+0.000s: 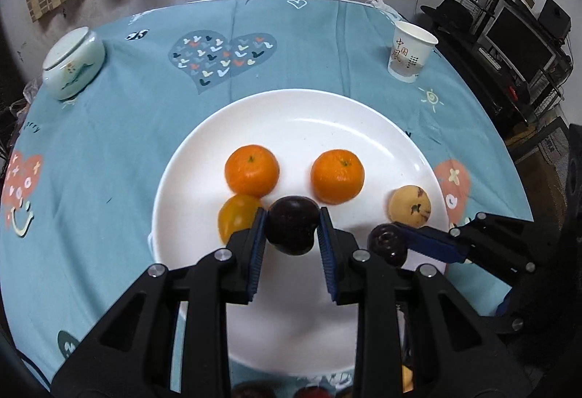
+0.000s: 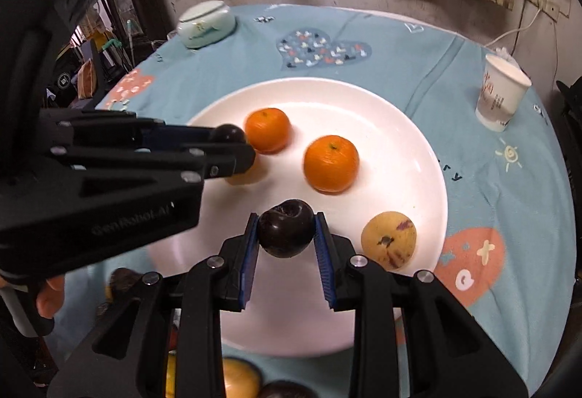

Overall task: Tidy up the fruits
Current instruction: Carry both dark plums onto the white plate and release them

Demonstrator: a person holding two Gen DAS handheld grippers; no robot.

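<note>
We have each claw clamped on a dark plum: left gripper (image 1: 291,216) holds one plum (image 1: 291,230), right gripper (image 2: 286,220) holds the other plum (image 2: 286,229), both just over the white plate (image 1: 298,107). Placing step, we judge: next, lower beside the oranges (image 1: 252,169) ahead and part the fingers.

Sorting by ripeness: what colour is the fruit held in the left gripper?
Very dark purple, nearly black plum, pinched in the left gripper; clearest in the left wrist view.
</note>
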